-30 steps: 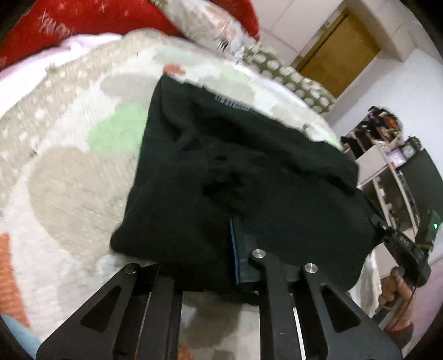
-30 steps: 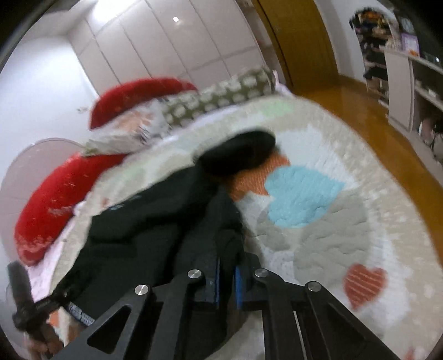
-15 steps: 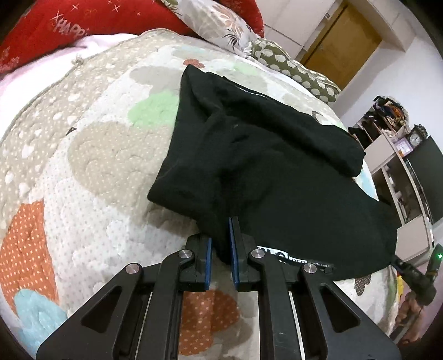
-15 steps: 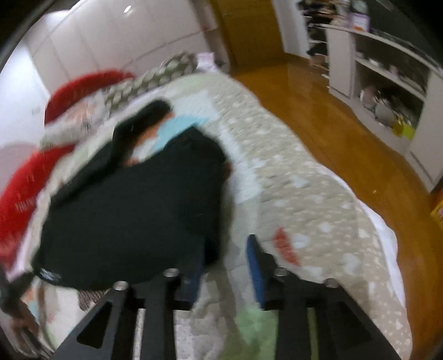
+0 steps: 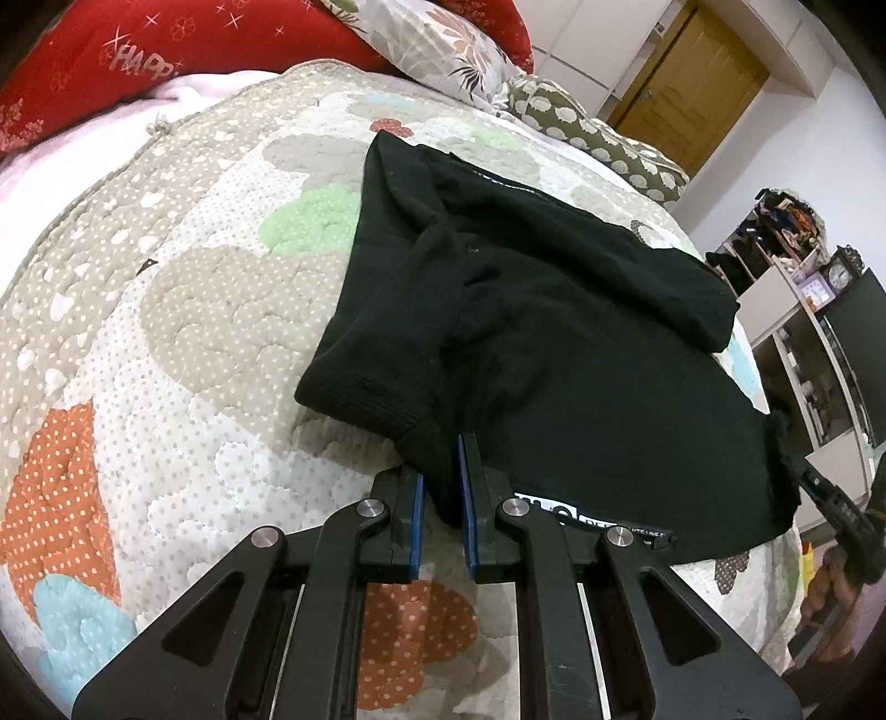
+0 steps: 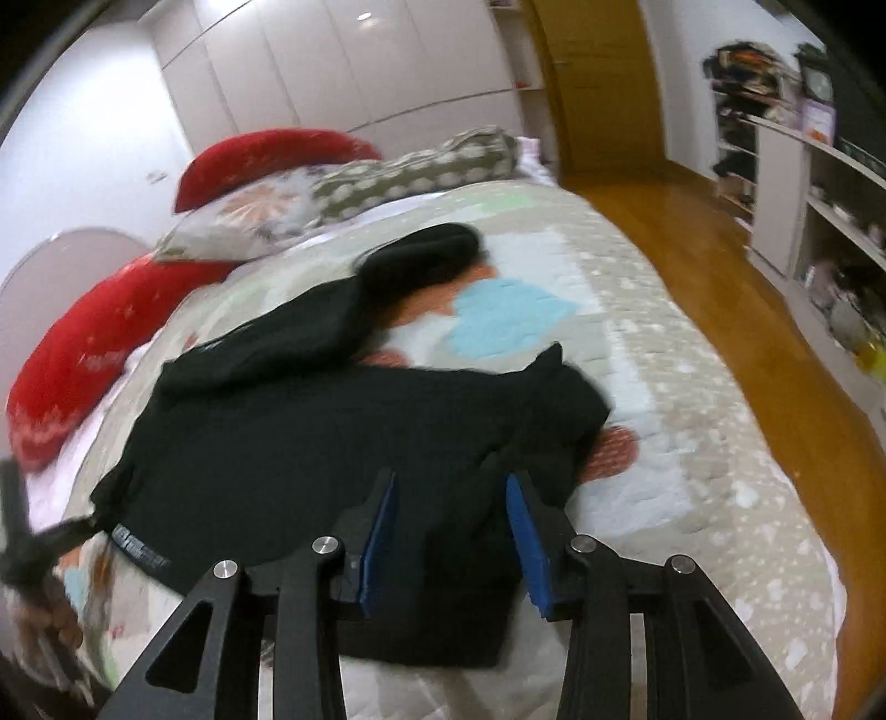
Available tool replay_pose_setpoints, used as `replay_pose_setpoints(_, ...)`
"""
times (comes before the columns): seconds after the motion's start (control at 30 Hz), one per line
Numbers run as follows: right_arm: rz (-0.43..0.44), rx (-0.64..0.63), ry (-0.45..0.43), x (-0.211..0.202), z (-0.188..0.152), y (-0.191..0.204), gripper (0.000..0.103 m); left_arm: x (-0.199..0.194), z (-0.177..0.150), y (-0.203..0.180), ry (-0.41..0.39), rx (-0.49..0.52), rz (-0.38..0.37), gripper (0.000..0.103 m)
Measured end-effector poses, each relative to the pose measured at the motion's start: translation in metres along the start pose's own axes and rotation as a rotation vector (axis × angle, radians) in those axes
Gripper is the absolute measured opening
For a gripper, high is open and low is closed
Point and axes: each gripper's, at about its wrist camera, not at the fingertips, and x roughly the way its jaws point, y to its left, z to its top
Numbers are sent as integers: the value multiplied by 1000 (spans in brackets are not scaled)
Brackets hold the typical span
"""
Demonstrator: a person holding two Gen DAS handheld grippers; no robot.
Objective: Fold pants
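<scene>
Black pants (image 5: pixel 554 343) lie folded over on a patterned quilt (image 5: pixel 166 310). My left gripper (image 5: pixel 441 487) is shut on the near corner of the pants, the cloth pinched between its blue pads. In the right wrist view the pants (image 6: pixel 332 443) spread across the quilt (image 6: pixel 692 443), one leg end curled toward the pillows. My right gripper (image 6: pixel 451 531) is open, its blue pads wide apart over the near edge of the pants, with cloth lying between them. The right gripper also shows at the right edge of the left wrist view (image 5: pixel 830 498).
Red cushions (image 5: pixel 138 50) and patterned pillows (image 5: pixel 443 39) line the head of the bed. A wooden floor (image 6: pixel 747 277) and shelves (image 6: pixel 830 210) run along the bed's right side. A wooden door (image 5: pixel 686 105) stands behind.
The pants came down from hanging to lying on the quilt. My right gripper went from shut on the pants to open. My left gripper stays shut on the corner.
</scene>
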Motion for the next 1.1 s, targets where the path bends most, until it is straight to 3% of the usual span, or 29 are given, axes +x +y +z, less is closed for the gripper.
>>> replay_pose_setpoints(0.17, -16, 182, -90, -28, -7, -41, 45, 4, 2, 1, 1, 7, -8, 10)
replay_pose_setpoints(0.27, -49, 217, -23, -13, -9, -63, 45, 7, 1, 3, 4, -8, -14, 10)
replay_pose_setpoints(0.37, 6, 208, 30, 15, -10, -63, 44, 6, 0, 2, 1, -9, -7, 10)
replay_pose_setpoints(0.4, 26, 204, 41, 23, -11, -59, 40, 6, 1, 2, 3, -10, -6, 10)
replay_pose_setpoints(0.43, 34, 187, 41, 30, -10, -50, 24, 6, 1, 2, 5, -10, -5, 10)
replay_pose_setpoints(0.53, 12, 114, -3, 20, -10, -31, 17, 4, 2, 1, 9, -6, -1, 10)
replay_pose_setpoints(0.57, -14, 94, -38, 9, -10, -28, 17, 3, 3, 0, 8, -3, -2, 10)
replay_pose_setpoints(0.67, -236, 24, -178, -35, -6, -28, 20, 1, 3, 1, 6, 0, -8, 10)
replay_pose_setpoints(0.7, -265, 26, -186, -40, -7, -33, 26, 2, 3, 2, 7, -6, -10, 10)
replay_pose_setpoints(0.73, -305, 37, -159, -43, -7, -43, 41, 2, 2, 2, 8, -10, -11, 10)
replay_pose_setpoints(0.83, -447, 59, -72, -44, -14, -71, 43, 1, 0, 3, 2, -11, -8, 10)
replay_pose_setpoints(0.97, -382, 154, -94, -66, -16, -90, 44, -7, -2, 5, 4, -15, -16, 10)
replay_pose_setpoints(1.1, -269, 57, -90, -55, -2, -58, 44, -23, 0, 4, -25, -23, -6, 10)
